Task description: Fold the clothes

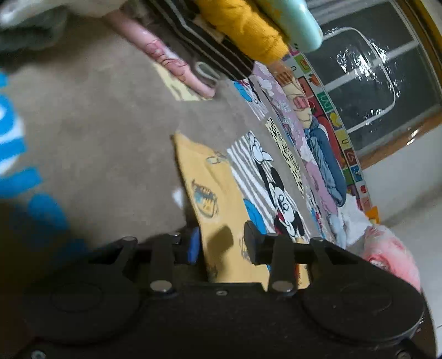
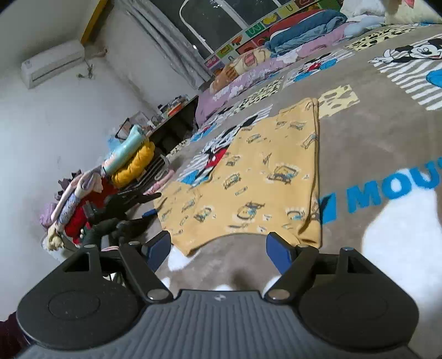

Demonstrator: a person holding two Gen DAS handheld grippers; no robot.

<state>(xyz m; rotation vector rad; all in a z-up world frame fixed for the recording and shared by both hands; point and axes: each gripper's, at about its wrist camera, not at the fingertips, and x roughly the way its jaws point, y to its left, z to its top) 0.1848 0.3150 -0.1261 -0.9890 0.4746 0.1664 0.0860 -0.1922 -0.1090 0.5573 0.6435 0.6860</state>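
Observation:
A yellow printed garment [image 2: 257,176] lies spread flat on the brown Mickey Mouse blanket [image 2: 373,132]. My right gripper [image 2: 218,248] stands open just short of the garment's near hem, with nothing between its blue pads [image 2: 279,250]. My left gripper [image 2: 156,204] is at the garment's left corner. In the left wrist view the garment [image 1: 218,193] runs between the fingers of the left gripper [image 1: 222,245]. A gap shows between the blue pad [image 1: 194,245] and the cloth, so the jaws stand narrowly apart around the cloth without pressing it.
A stack of folded clothes [image 2: 132,163] with a yellow knit [image 1: 243,27] and a mint piece [image 1: 292,22] sits at the bed's edge. Rumpled blue and lilac bedding [image 2: 298,30] lines the wall under the window [image 1: 359,82]. A pink bag [image 1: 392,254] lies nearby.

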